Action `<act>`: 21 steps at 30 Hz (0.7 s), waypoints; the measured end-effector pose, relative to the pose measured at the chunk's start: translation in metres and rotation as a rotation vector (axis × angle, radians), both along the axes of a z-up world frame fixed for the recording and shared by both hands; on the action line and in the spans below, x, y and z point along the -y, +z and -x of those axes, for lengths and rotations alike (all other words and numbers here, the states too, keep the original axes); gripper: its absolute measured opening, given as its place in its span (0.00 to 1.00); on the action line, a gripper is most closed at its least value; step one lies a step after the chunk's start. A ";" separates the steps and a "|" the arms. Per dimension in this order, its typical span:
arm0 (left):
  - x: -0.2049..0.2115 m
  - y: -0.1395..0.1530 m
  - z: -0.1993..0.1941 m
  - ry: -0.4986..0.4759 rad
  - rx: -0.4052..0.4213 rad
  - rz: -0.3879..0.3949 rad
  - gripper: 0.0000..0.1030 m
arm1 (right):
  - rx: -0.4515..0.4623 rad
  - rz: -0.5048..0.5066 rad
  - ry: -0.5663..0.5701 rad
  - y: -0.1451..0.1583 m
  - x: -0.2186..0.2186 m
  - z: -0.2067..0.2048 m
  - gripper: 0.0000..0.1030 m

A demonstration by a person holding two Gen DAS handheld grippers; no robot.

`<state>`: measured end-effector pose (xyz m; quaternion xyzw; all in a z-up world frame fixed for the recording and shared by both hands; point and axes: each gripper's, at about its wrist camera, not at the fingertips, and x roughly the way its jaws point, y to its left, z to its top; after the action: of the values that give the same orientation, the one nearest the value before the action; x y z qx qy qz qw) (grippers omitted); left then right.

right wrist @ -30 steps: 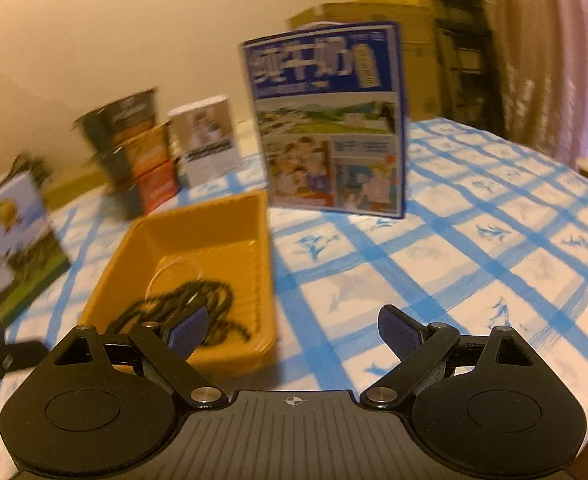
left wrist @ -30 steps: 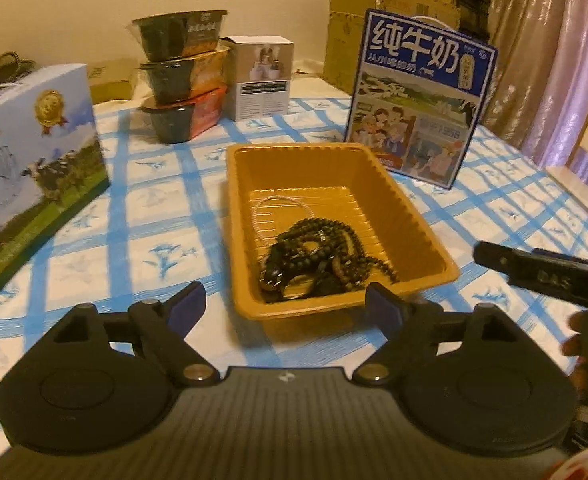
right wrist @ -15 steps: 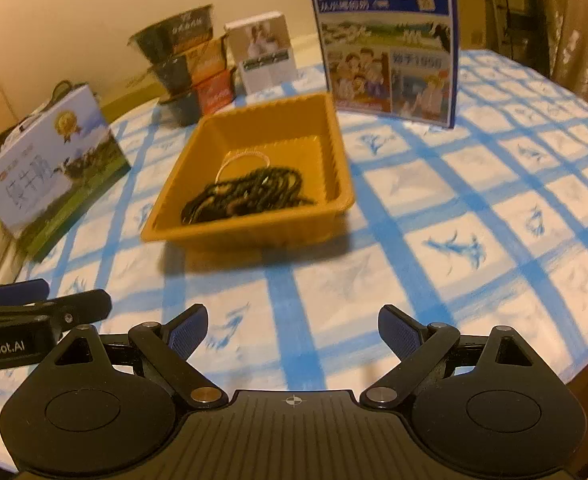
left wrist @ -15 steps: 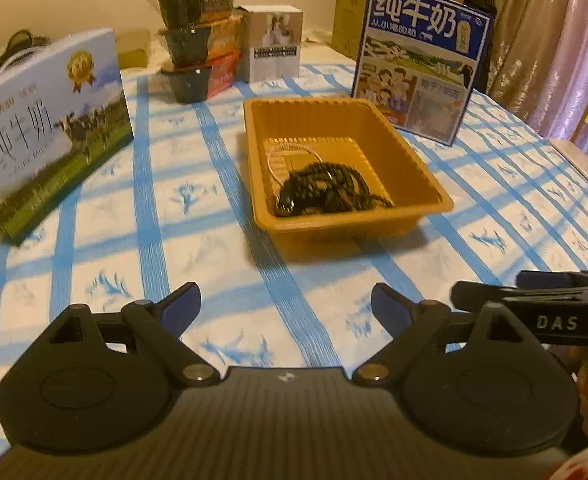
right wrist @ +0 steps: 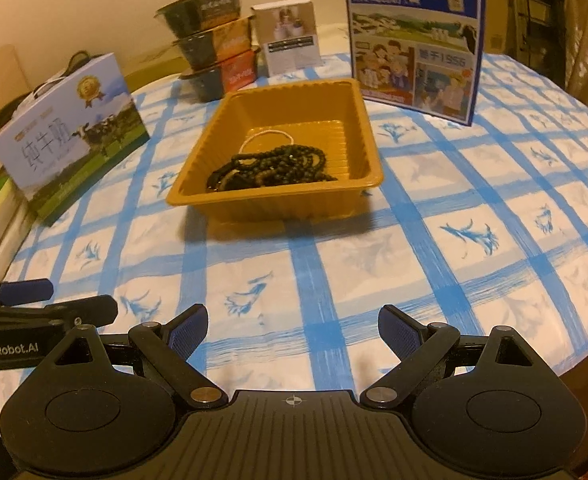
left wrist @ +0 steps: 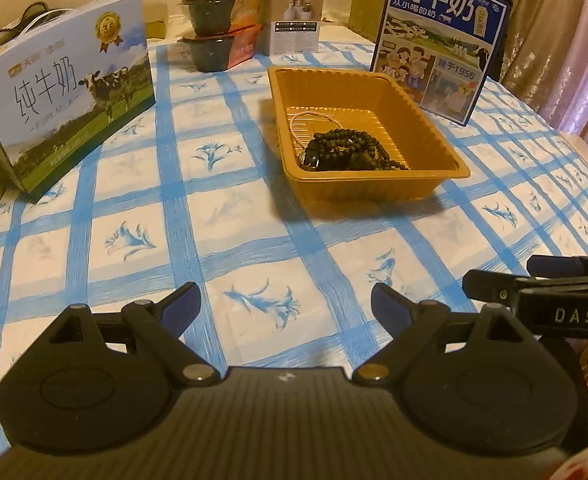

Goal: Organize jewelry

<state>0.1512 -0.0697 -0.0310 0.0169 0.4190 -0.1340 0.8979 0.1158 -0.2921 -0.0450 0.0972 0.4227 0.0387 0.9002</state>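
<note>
Orange plastic tray (left wrist: 378, 188), dark bead strands (left wrist: 354, 154), thin pale loop (left wrist: 314, 116) inside

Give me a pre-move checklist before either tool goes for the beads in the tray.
1. Left tool open, nothing between its fingers: ok; jaws have just been opening.
2. Right tool open and empty: ok.
3. Yellow tray flat on the tablecloth, open top: ok.
4. Dark beads lie in the tray, piled toward its near end: ok.
5. Thin pink loop is separate from the beads: cannot tell, it runs under the pile.
6. Path from both tools to the tray free of other things: ok; the milk boxes and the stacked bowls stand off to the sides and behind.
</note>
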 end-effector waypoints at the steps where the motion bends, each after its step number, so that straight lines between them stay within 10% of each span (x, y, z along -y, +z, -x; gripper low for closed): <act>1: -0.001 0.000 0.001 0.000 -0.001 0.002 0.88 | -0.002 0.001 0.001 0.000 0.000 0.000 0.89; 21: 0.000 0.002 0.003 -0.004 0.002 -0.004 0.88 | 0.000 0.000 0.000 0.000 -0.001 0.002 0.89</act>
<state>0.1484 -0.0695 -0.0287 0.0196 0.4184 -0.1349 0.8980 0.1135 -0.2908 -0.0447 0.0972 0.4229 0.0386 0.9001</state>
